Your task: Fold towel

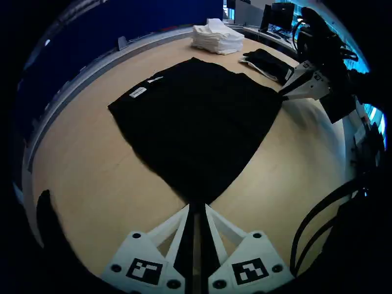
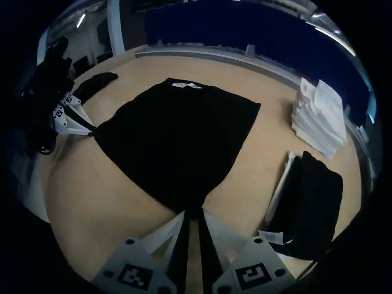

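**Towel (image 1: 196, 122) spread flat, one corner in each gripper**

A pale wooden table (image 1: 98, 166) carries everything, with a blue partition (image 1: 147, 17) along its far edge. The towel is black and lies open on the middle of the table as one broad sheet. It looks smooth, though in cloth this dark I cannot tell whether there are fine creases. In both views it narrows to a point at the near edge.

In the left gripper view, a white stack (image 1: 218, 36) of folded cloths sits far off beyond the towel. A black pile (image 1: 267, 63) lies just right of it, resting on something white. In the right gripper view, the same two lie to the right of the towel, well apart from it.

The left gripper (image 1: 196, 206) has its fingers drawn together on the towel's near corner, with cloth pinched between them. The right gripper (image 2: 193, 213) is likewise clamped on its own corner. In the left gripper view, it shows far right, with its tips meeting the towel's right corner.

A small white label (image 1: 138, 92) sits on the towel's left edge.
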`<state>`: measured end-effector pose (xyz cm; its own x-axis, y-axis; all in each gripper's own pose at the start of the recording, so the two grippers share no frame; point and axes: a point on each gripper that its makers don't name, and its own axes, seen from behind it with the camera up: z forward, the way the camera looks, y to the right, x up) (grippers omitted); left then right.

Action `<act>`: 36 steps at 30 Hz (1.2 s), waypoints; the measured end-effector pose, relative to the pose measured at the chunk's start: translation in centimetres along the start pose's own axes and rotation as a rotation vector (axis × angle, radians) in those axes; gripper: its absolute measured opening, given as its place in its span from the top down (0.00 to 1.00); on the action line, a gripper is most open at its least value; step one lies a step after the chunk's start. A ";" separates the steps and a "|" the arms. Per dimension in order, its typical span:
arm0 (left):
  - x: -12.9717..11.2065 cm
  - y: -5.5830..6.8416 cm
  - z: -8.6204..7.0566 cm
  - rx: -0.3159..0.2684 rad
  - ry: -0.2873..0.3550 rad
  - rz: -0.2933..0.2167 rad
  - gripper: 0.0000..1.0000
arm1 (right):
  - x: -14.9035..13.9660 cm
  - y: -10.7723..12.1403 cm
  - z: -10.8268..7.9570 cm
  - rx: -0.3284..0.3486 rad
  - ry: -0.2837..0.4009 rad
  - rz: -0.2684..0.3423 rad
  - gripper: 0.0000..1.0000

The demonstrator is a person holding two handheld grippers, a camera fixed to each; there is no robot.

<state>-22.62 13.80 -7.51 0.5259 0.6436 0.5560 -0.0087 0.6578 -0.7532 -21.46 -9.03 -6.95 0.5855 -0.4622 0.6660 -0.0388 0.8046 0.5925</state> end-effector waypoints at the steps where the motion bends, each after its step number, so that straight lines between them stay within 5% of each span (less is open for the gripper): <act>1: 0.0 -0.1 -0.1 0.000 0.001 -0.003 0.93 | 0.0 0.0 -0.1 0.002 0.000 0.000 0.89; 18: 0.7 -0.8 -1.1 0.042 0.023 -0.048 0.97 | 1.6 -0.2 -1.9 -0.009 0.036 0.010 0.89; 32: 1.0 0.6 -0.8 0.020 0.035 -0.042 0.97 | 2.6 -0.7 -2.0 0.003 0.053 0.008 0.89; 34: 0.9 0.5 -0.7 0.024 0.027 -0.039 0.95 | 2.5 -0.7 -2.0 0.005 0.051 0.007 0.89; 36: 0.7 0.3 -0.6 0.028 0.016 -0.037 0.82 | 2.4 -0.8 -1.9 0.007 0.049 0.007 0.89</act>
<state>-21.77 14.20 -7.59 0.5402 0.6122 0.5774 -0.0128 0.6920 -0.7218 -18.51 -10.03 -6.71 0.6238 -0.4375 0.6477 -0.0486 0.8054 0.5907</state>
